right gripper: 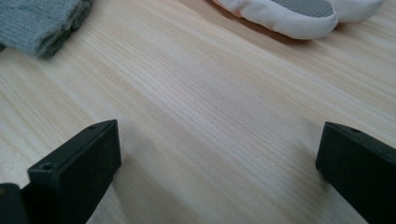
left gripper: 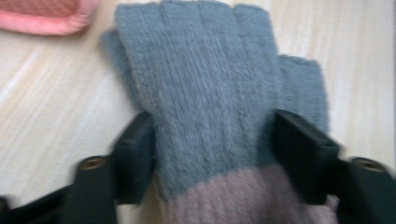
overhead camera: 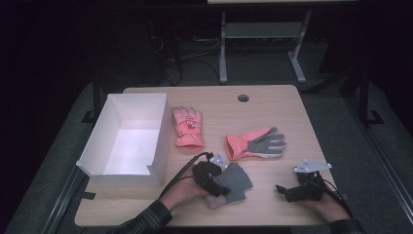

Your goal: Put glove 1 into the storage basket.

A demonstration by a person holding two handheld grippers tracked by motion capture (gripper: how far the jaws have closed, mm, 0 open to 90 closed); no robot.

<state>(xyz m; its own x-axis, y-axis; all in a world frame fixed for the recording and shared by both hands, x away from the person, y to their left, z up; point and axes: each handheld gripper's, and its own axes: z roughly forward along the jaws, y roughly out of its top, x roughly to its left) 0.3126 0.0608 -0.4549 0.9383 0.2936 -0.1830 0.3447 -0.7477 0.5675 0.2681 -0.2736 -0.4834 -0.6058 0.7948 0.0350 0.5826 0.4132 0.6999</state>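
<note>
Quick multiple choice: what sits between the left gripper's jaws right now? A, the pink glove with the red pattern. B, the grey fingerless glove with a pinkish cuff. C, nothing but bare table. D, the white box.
B: in the left gripper view the grey fingerless glove lies between the left gripper's two black jaws, near its pinkish cuff.

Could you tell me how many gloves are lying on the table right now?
3: a pink glove beside the white box, a pink-and-grey glove mid-table, and a grey fingerless glove between the left gripper's jaws.
</note>
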